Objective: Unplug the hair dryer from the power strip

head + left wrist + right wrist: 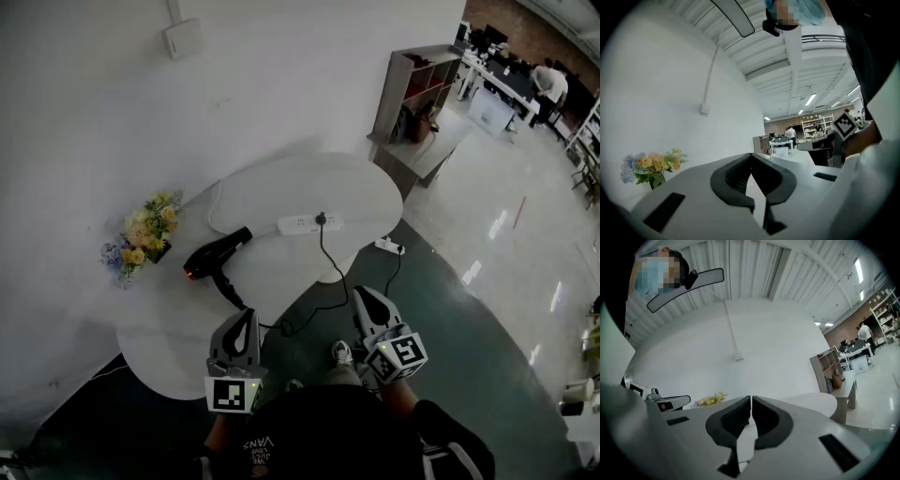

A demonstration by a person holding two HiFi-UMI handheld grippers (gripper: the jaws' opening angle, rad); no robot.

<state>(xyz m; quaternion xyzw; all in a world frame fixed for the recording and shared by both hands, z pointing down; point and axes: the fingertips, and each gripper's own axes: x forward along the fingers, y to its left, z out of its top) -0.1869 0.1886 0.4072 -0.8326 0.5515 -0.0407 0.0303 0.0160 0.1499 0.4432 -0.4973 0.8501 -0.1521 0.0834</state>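
A black hair dryer [215, 256] lies on the white table [356, 192], its nozzle toward the flowers. A white power strip [309, 224] lies behind it with a black plug [321, 218] seated in it; the black cord [330, 262] runs off the front edge. My left gripper [246, 320] is shut and empty at the table's near edge, short of the dryer's handle. My right gripper [361, 295] is shut and empty, off the table's front edge, below the strip. In both gripper views the jaws meet, left gripper [751, 155] and right gripper [751, 398], with nothing between them.
A bouquet of yellow and blue flowers [143, 235] stands at the table's left. A second power strip [390, 247] lies on the dark floor mat. A wooden shelf unit [417, 94] stands at the back right, and a person [551, 82] stands at a far desk.
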